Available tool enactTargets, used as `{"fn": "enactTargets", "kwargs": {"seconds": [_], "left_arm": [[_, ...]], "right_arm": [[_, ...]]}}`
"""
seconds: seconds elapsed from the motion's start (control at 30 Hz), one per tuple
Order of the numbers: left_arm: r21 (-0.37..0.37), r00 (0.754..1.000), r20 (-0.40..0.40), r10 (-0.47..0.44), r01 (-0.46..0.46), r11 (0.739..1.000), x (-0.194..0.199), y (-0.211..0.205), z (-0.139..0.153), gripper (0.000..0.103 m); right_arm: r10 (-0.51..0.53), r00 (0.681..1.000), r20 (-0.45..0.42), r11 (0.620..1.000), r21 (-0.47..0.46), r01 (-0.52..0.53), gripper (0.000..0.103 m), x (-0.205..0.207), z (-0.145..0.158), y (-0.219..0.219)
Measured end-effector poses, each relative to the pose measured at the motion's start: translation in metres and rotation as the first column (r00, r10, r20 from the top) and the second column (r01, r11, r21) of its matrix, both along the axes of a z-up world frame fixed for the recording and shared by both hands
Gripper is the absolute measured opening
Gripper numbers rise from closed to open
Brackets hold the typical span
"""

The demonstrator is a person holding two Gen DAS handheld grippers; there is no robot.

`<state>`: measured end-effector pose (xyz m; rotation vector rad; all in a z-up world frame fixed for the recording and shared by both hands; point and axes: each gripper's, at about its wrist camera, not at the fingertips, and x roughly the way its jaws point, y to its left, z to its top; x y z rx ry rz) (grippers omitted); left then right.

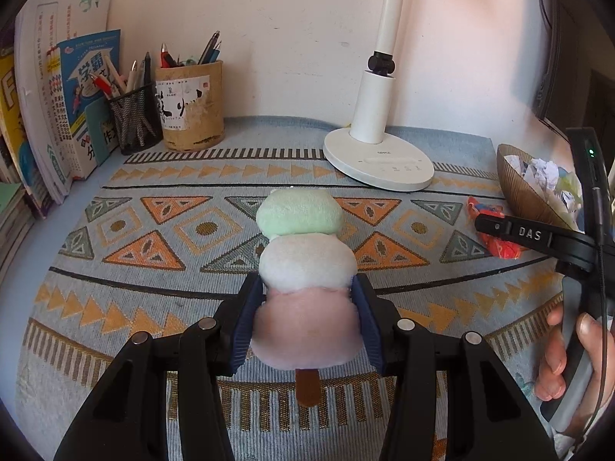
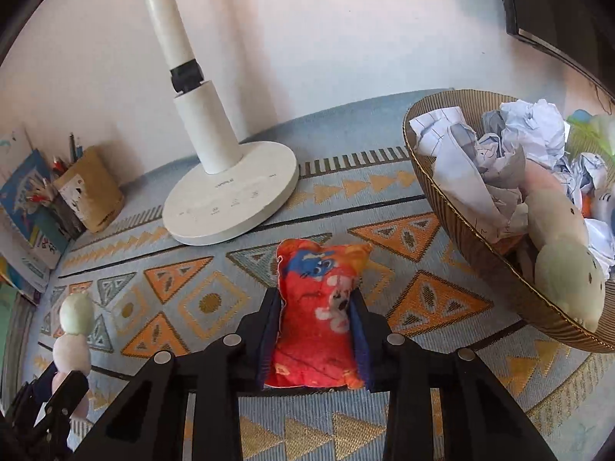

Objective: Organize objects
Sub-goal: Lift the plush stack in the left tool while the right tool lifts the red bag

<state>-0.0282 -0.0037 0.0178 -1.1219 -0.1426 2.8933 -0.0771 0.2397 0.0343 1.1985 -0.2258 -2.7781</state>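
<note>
My left gripper (image 1: 307, 288) is shut on a plush dango skewer toy (image 1: 303, 257) with green, white and pink balls and a brown stick; its fingers press the pink ball's sides. The toy also shows in the right wrist view (image 2: 75, 330) at the lower left. My right gripper (image 2: 317, 303) is shut on a small red printed beanbag (image 2: 319, 315). The beanbag also shows in the left wrist view (image 1: 496, 234) at the right, by the right gripper's finger. A brown woven basket (image 2: 461, 230) at the right holds crumpled paper (image 2: 499, 146) and a second plush skewer (image 2: 561, 253).
A white desk lamp (image 1: 378, 153) stands at the back on the patterned mat (image 1: 173, 230). A bamboo pen cup (image 1: 190, 103), a black mesh pen holder (image 1: 134, 119) and upright books (image 1: 57, 96) line the back left. A dark monitor (image 2: 557, 11) is at the far right.
</note>
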Motion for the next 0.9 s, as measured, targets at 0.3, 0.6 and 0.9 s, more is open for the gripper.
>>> {"fn": "enactTargets", "kwargs": {"seconds": [0.3, 0.6, 0.9], "left_arm": [[-0.008, 1.000, -0.009, 0.012, -0.012, 1.000, 0.002, -0.003, 0.000, 0.045], [0.013, 1.000, 0.011, 0.018, -0.018, 1.000, 0.002, -0.008, -0.002, 0.046], [-0.015, 1.000, 0.014, 0.014, -0.014, 1.000, 0.002, -0.003, -0.002, 0.046]], "right_arm": [[0.219, 0.975, 0.030, 0.971, 0.096, -0.221, 0.039, 0.090, -0.004, -0.015], [0.176, 0.983, 0.054, 0.978, 0.102, -0.181, 0.079, 0.091, -0.014, -0.007], [0.184, 0.979, 0.086, 0.952, 0.232, -0.200, 0.082, 0.092, -0.021, -0.025]]}}
